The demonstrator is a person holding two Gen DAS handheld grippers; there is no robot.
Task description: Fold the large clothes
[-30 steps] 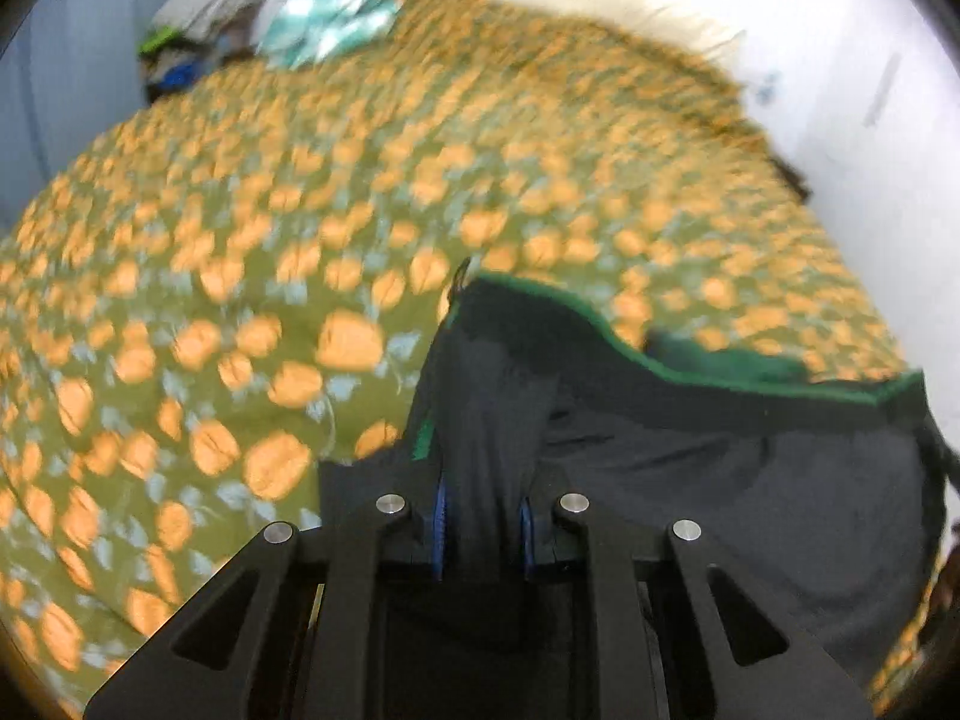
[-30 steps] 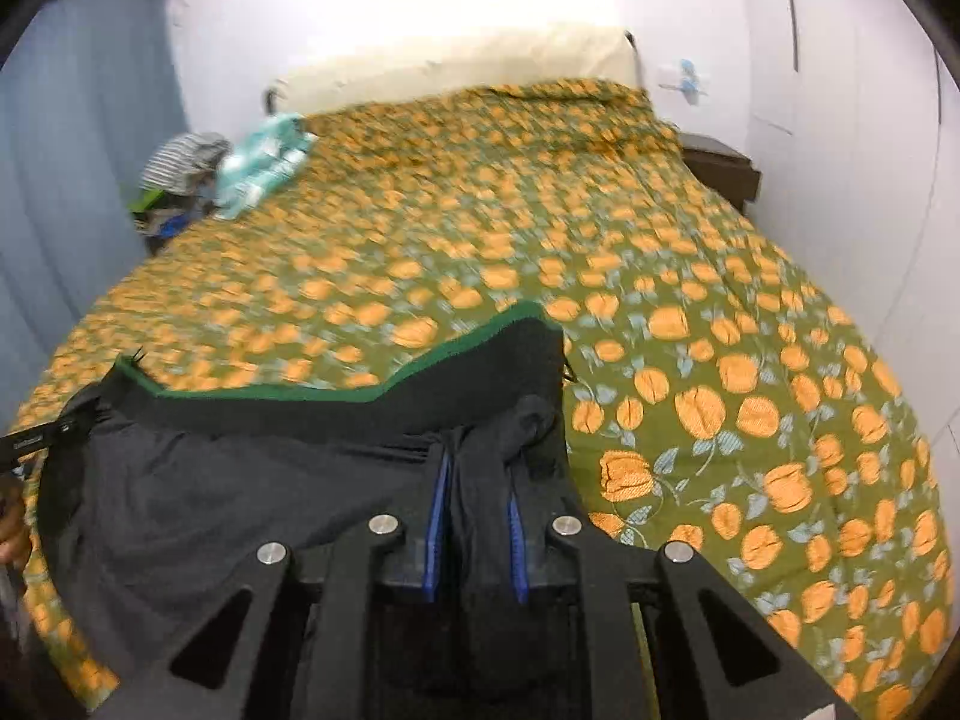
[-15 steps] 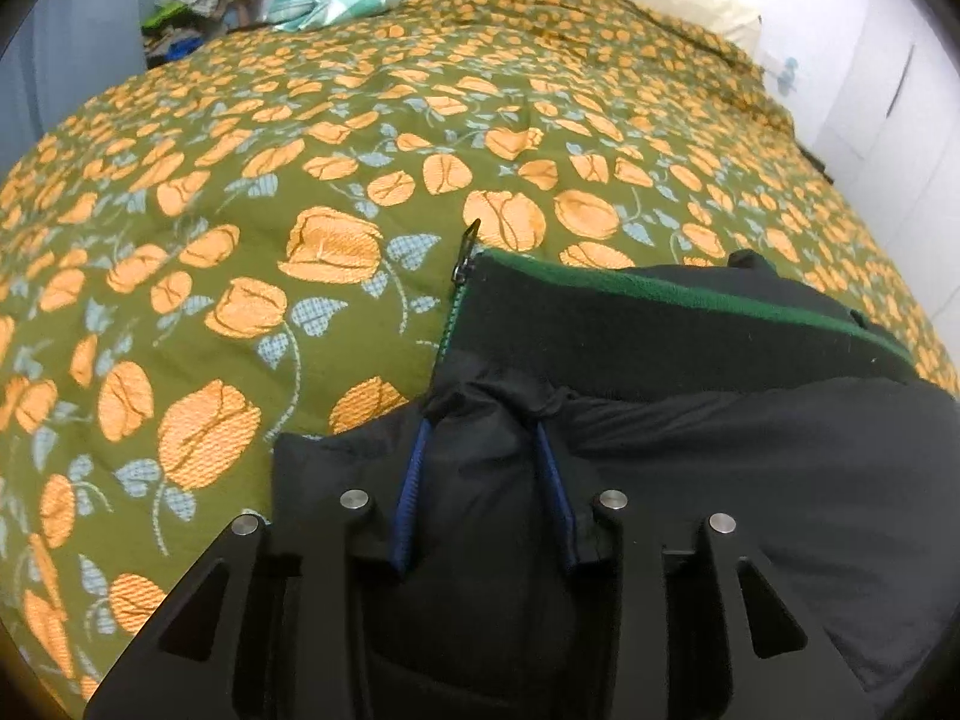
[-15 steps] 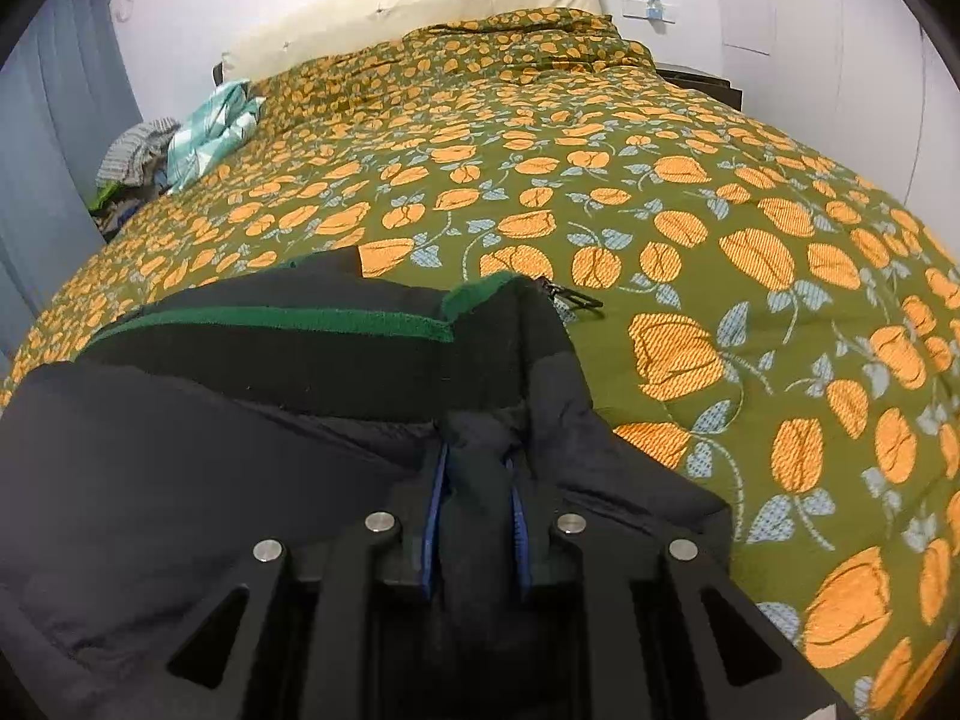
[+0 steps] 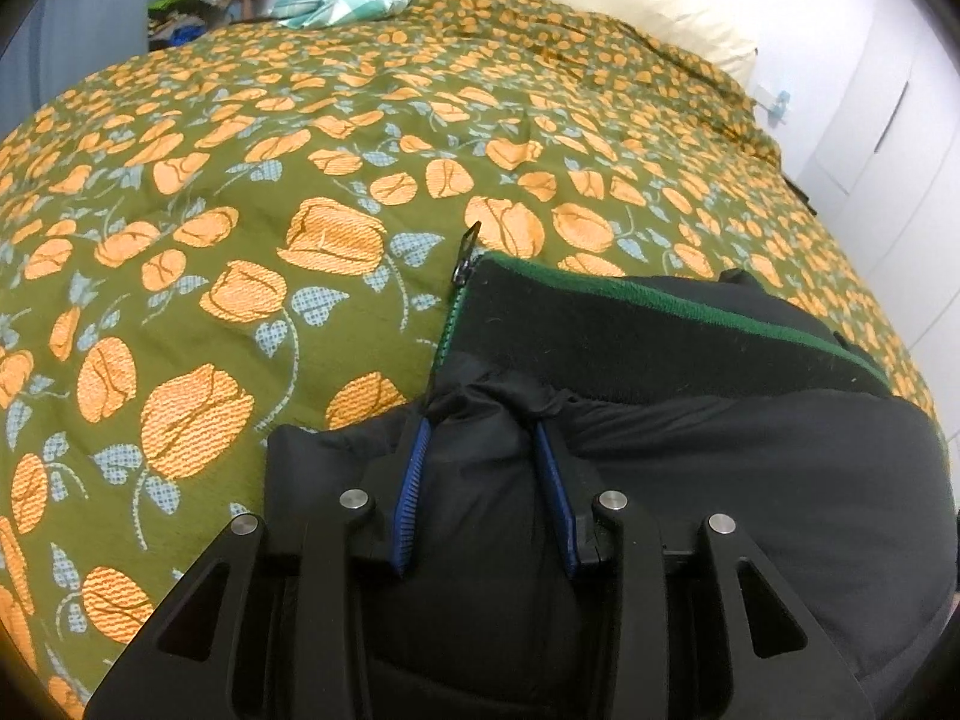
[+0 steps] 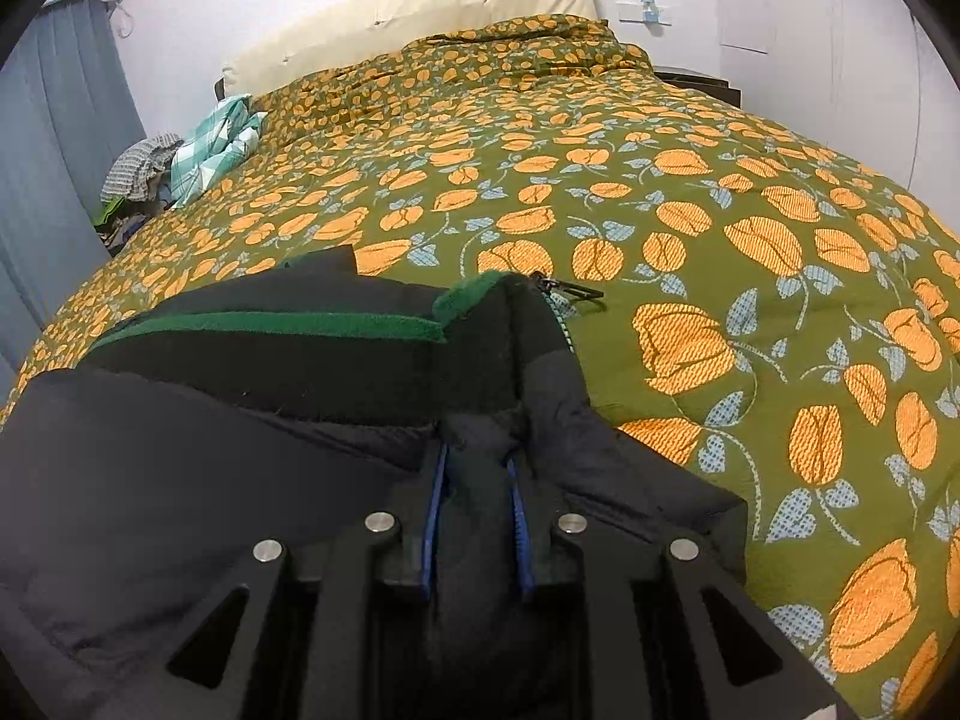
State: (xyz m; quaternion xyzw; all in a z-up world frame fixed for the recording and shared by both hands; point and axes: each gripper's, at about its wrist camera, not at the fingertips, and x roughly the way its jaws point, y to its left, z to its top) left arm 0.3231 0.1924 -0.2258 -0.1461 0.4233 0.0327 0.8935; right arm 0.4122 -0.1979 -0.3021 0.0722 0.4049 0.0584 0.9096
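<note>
I have the black jacket (image 5: 750, 480) lying on the bedspread (image 5: 240, 240), a green cover printed with orange flowers, near the foot of the bed; its collar, lined in black fleece with a green edge (image 5: 690, 303), faces the headboard, and the zipper pull (image 5: 468, 243) pokes off the collar's left corner onto the cover.

My left gripper (image 5: 483, 420) has a bunch of the jacket's fabric between its blue pads (image 5: 414, 480); its jaws have just been opening, they stand a fair way apart, and I cannot tell whether the pads press the cloth or merely flank it.

My right gripper (image 6: 477, 456) is clamped narrow on a fold of the same jacket near the collar's right corner; the blue pads (image 6: 433, 504) pinch the fabric on both sides, and the cloth puckers up between them; the other zipper pull (image 6: 570, 288) lies on the cover just past the collar.

Far off, a folded teal checked cloth (image 6: 216, 150) sits at the bed's left edge; beside it a heap of clothes (image 6: 141, 165) rests against a grey-blue curtain (image 6: 54, 150); a cream headboard (image 6: 420, 6) stands at the far end.
</note>
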